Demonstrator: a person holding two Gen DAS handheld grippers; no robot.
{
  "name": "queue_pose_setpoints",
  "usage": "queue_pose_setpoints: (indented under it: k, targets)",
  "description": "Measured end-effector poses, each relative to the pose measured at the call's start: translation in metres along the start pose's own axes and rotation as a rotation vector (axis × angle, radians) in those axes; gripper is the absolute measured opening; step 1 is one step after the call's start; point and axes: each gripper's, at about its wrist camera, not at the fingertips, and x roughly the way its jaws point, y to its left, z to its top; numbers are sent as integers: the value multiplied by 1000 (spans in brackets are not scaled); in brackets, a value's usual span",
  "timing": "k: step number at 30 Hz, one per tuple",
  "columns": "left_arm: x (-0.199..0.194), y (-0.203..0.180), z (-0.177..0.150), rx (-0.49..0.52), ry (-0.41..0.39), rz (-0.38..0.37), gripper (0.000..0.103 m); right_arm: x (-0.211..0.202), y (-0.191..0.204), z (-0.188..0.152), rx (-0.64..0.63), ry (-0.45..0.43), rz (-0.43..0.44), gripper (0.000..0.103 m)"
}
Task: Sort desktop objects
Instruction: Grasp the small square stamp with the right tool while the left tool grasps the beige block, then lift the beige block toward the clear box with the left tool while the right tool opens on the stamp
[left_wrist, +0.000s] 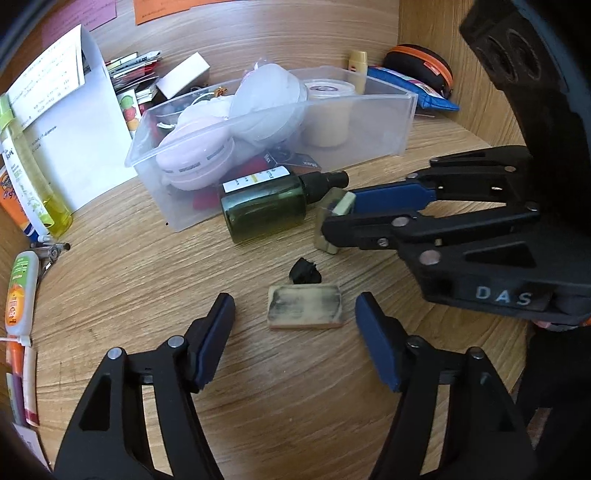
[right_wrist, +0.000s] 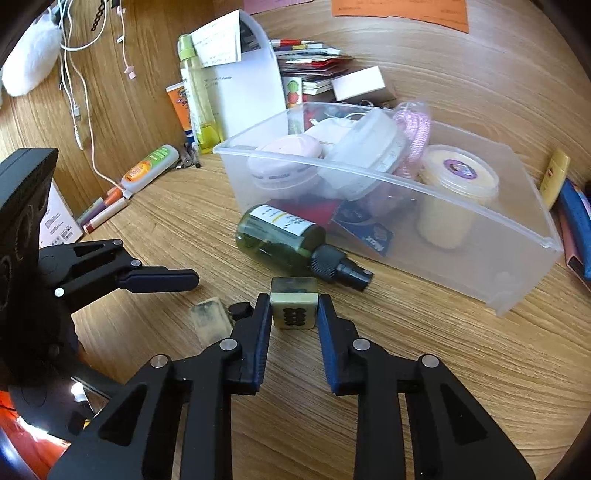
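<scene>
Left side of the table (right_wrist: 369, 387): tubes and markers lie against the wall, well apart from the work area. The left hand-held gripper (left_wrist: 293, 339) hovers with its jaws wide and holds nothing; a flat smudged tile (left_wrist: 306, 306) lies on the wood between its fingertips, and a small black clip (left_wrist: 306, 272) touches the tile's far edge.

Centre: the right hand-held gripper (right_wrist: 293, 308) is closed on a mahjong tile (right_wrist: 294, 312), one pad on each side face, printed face toward the camera. In the left wrist view the tile appears to rest on the table or just clear of it; which cannot be told. A green spray bottle (right_wrist: 284, 242) lies on its side just beyond the held tile, nozzle toward the right.

Right: a clear plastic bin (right_wrist: 480, 254) stands behind the bottle, already crowded with round cases and a yellow tub (right_wrist: 456, 195).

Hazards, as judged:
- The grip takes only the tile's near portion. A quick lift or swing could let it rotate or slip out.
- A forward path to the bin passes over the bottle; a low carry could knock it rolling.
- Closing the left jaws on the flat tile may catch the clip as well.
- The bin offers little free space; a careless drop could bounce off the lids.
</scene>
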Motion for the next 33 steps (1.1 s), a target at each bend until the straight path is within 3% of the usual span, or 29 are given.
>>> queue_pose_setpoints:
  k: [7, 12, 18, 26, 33]
  targets:
    - [-1, -1, 1, 3, -23, 5, 39, -16, -9, -5, 26, -31, -3, 22]
    - [-2, 0, -1, 8, -36, 31, 39, -25, -15, -9, 54, -50, -11, 22]
    - [-7, 15, -1, -65, -48, 31, 39, -37, -22, -9, 75, -77, -27, 22]
    - [-33, 32, 8, -156, -159, 15, 39, -58, -34, 0, 100, -121, -49, 22]
    - [-42, 33, 33, -155, -225, -21, 39, -71, -42, 11, 100, -159, -81, 22]
